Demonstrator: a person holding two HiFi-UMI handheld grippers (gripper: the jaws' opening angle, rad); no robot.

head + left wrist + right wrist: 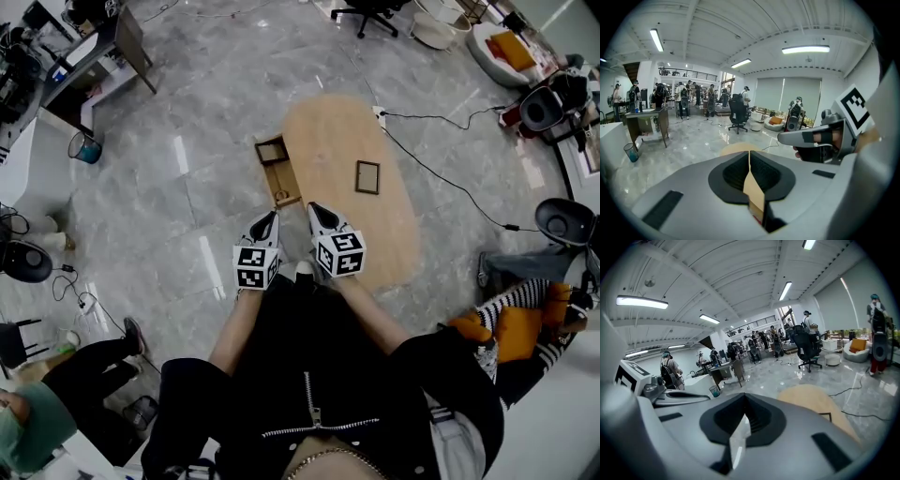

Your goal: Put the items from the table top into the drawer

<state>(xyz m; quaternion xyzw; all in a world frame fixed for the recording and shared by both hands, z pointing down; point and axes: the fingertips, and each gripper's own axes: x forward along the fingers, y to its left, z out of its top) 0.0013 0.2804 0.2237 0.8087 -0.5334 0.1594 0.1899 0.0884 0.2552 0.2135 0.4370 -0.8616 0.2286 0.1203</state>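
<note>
An oval wooden table (342,141) stands ahead of me on the grey floor. A small dark square frame (367,177) lies flat on it, also seen in the right gripper view (825,416). At the table's left side a wooden drawer (278,171) is pulled out, and it looks empty. My left gripper (272,217) and right gripper (314,208) are side by side over the table's near end. Both are shut with nothing in them. The left gripper (749,155) shows its pads meeting over the table (737,148). The right gripper (745,409) has its pads together too.
A black cable (441,178) runs over the floor right of the table. A seated person in a striped sleeve (511,305) is at the right, another person (56,394) at the lower left. A desk (103,52) and a blue bin (85,147) stand far left.
</note>
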